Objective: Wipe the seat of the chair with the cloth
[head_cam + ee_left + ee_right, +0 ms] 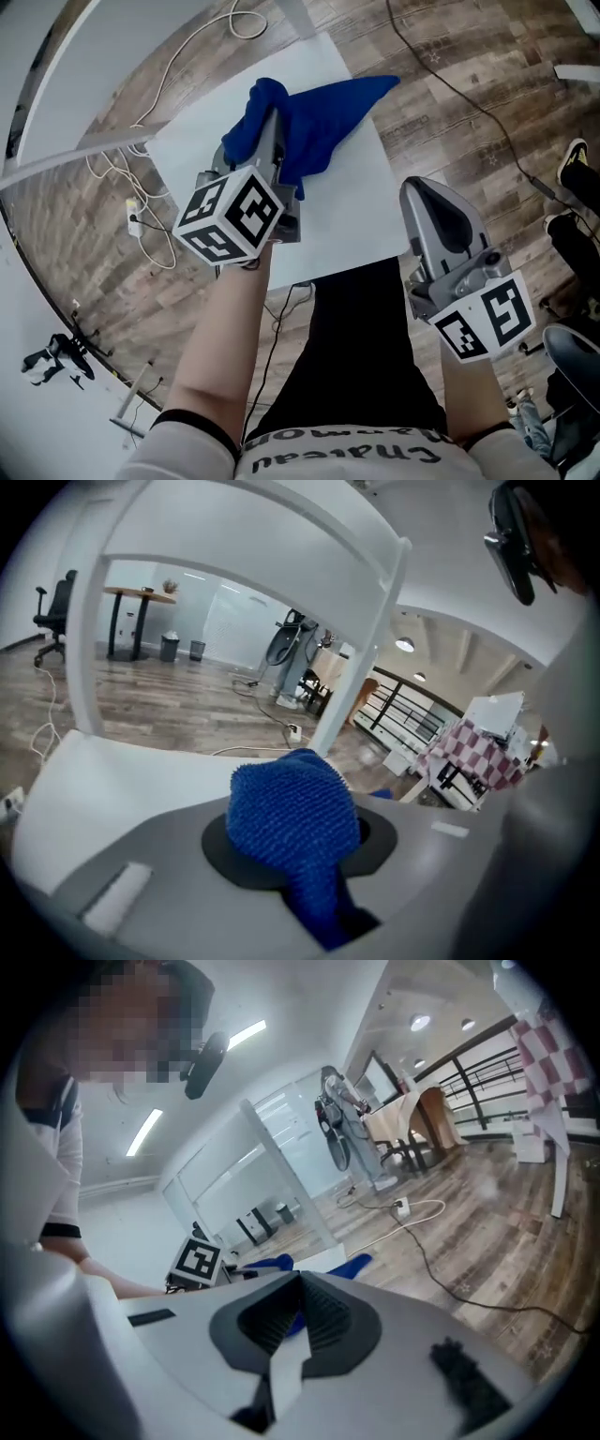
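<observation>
**Cloth clamped in left gripper over the chair seat**

The left gripper [272,117] is clenched on one bunched end of the blue cloth [314,122]. In the left gripper view that bunch swells out in a rounded wad between the jaws of the left gripper [300,855], with the knobbly weave of the cloth [292,817] plain to see. The rest of the cloth trails away from the gripper across the white chair seat [347,225], and its pointed tail reaches the seat's far edge. Past the wad, the white chair back [361,653] rises as a frame of posts and a top rail.

The right gripper [422,192] sits by the near right corner of the seat, apart from the cloth. The right gripper view shows the jaws of the right gripper [300,1288] closed tip to tip with nothing gripped between them. Beyond them lie a strip of the blue cloth [349,1264] and the left gripper's marker cube [197,1262].

A white cable [141,159] loops over the wooden floor [84,253] left of the chair, and a black cable [469,84] runs across it on the right.
</observation>
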`<state>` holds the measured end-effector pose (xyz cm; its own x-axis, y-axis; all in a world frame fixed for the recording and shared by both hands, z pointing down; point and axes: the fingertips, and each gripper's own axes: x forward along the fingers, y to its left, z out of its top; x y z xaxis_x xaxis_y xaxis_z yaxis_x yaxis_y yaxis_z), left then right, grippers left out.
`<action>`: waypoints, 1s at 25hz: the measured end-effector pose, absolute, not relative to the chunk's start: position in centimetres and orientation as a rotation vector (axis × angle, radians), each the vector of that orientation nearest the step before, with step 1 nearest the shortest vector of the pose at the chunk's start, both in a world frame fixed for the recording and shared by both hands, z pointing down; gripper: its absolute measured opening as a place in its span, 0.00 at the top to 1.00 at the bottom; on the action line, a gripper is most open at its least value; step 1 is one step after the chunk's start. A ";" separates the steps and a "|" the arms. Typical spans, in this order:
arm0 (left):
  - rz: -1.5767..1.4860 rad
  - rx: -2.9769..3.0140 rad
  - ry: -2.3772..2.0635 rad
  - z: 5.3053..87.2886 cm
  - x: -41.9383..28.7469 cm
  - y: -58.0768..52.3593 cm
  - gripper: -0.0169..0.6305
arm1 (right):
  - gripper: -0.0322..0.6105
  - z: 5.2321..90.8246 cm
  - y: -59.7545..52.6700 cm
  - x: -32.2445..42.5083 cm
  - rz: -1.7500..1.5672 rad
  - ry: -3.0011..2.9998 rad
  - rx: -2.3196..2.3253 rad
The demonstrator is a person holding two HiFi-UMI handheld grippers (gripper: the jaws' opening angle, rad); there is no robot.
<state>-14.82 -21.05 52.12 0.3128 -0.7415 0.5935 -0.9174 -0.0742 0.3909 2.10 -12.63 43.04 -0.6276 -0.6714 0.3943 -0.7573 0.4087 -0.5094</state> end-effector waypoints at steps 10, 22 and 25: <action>0.698 1.519 -1.887 54.7 -36.0 -8.5 0.83 | 0.93 43.1 -9.8 -11.9 0.982 -2.646 0.816; 0.907 1.566 -1.775 56.1 -35.0 -8.0 0.84 | 0.93 43.2 -8.6 -13.0 0.989 -2.627 0.810; 0.891 1.606 -1.758 56.0 -33.1 -9.9 0.84 | 0.93 43.4 -8.9 -11.0 1.015 -2.613 0.897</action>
